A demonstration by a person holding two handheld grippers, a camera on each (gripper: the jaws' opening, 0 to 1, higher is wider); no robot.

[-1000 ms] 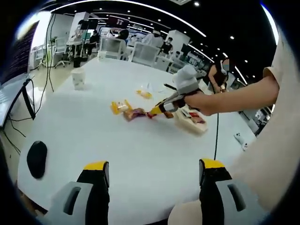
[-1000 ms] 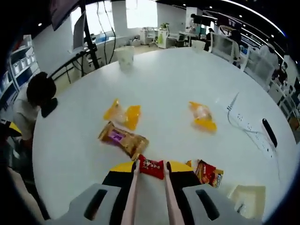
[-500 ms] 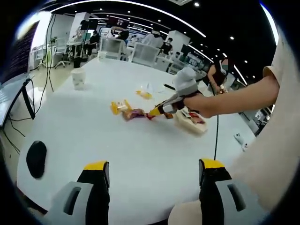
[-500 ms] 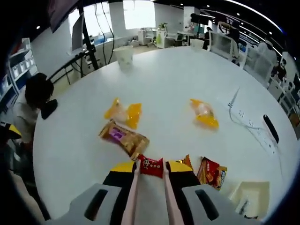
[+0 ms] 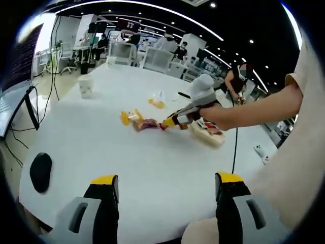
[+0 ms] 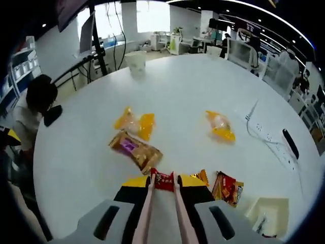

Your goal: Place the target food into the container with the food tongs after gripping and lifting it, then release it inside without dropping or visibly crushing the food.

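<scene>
Red snack packet (image 6: 163,180) barely shifted since earlier frames, lying near brown packet (image 6: 135,151) on white table (image 6: 183,91). Right gripper (image 6: 162,182) squeezes pink tongs (image 6: 160,213) onto it. Left gripper (image 5: 167,185) jaws spread wide, holding nothing. Container (image 6: 266,214) nearby, to right.

Brightness: both views well lit, the white worktop (image 6: 193,91) glowing almost flat
Source: ceiling strips (image 5: 152,6) and spot lamps overhead; windows (image 6: 152,14) blow out pure white in the right gripper view
Shadows: soft and faint, small dark smudges just beside the snack packets (image 6: 134,149)
Glare: mild sheen across the worktop, no hard hotspots
Distortion: heavy fisheye, worktop rim and ceiling lines bow round
Focus: centre fairly sharp, far office background soft, edges smeared and dim
</scene>
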